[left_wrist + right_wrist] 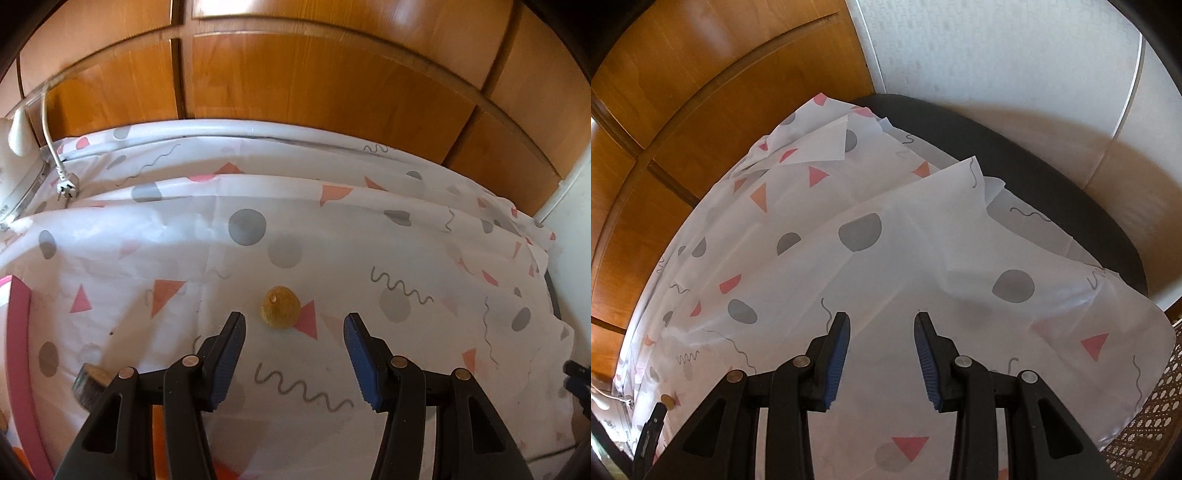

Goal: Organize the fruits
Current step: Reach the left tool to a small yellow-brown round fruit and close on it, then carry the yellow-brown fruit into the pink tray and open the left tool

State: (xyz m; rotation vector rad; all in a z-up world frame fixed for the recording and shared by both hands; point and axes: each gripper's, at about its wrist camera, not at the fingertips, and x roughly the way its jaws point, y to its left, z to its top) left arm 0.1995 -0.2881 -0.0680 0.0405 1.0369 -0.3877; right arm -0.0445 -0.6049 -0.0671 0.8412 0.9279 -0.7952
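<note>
1. Left claw (294, 320) wide open, holds nothing; yellow fruit (280, 307) on tablecloth (369, 236) just past tips, btwn them, nearer left finger
2. Right claw (882, 320) open, empty, over cloth

Fruit (280, 307) lies on the tablecloth (332, 229) (plug (68, 188) far left), cupboard (314, 92) behind

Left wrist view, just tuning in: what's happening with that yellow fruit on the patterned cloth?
The left tongs are open and lined up on the small yellow-brown fruit, which lies on the patterned tablecloth just ahead of the tips, not yet gripped. A pink tray edge sits at the far left. The right tongs hang open over bare cloth, holding nothing.
</note>
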